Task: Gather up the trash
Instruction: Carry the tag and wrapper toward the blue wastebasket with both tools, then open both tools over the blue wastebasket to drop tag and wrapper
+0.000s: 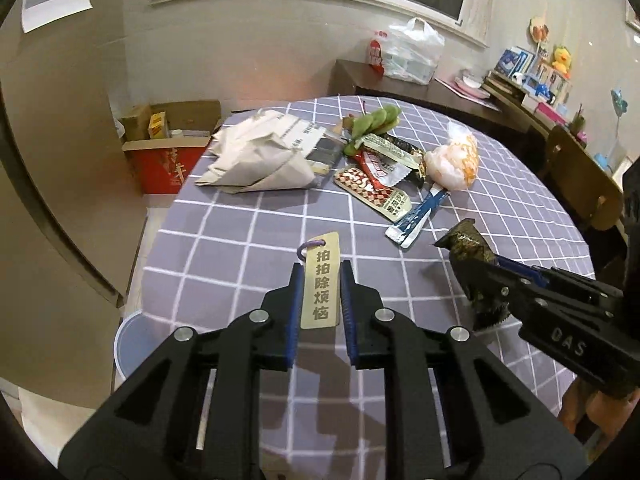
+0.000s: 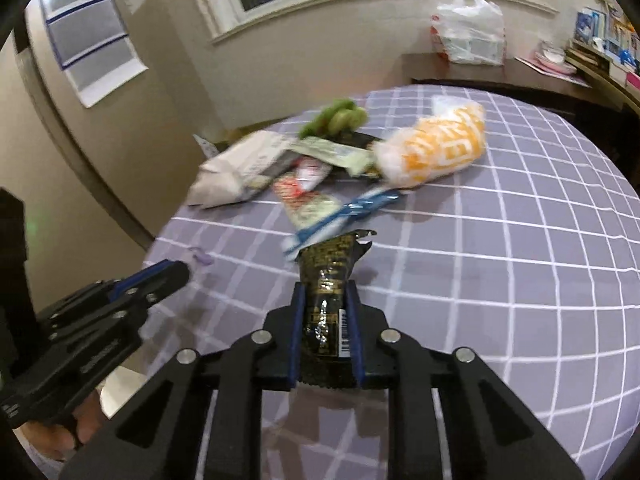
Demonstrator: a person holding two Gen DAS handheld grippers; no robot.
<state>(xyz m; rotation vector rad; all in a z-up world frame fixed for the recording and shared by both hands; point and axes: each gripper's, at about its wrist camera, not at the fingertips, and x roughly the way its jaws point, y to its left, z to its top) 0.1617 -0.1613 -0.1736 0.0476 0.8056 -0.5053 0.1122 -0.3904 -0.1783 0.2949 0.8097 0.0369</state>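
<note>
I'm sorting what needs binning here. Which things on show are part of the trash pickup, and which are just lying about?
Job:
- gold tag in left tongs
- dark wrapper in right tongs
- crumpled paper
- red wrapper
- blue wrapper
- orange bag
- green peel

Lying about:
- white shopping bag
- cardboard box
- duck toy

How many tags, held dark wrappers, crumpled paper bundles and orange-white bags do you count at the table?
tag: 1
held dark wrapper: 1
crumpled paper bundle: 1
orange-white bag: 1
Total: 4
</note>
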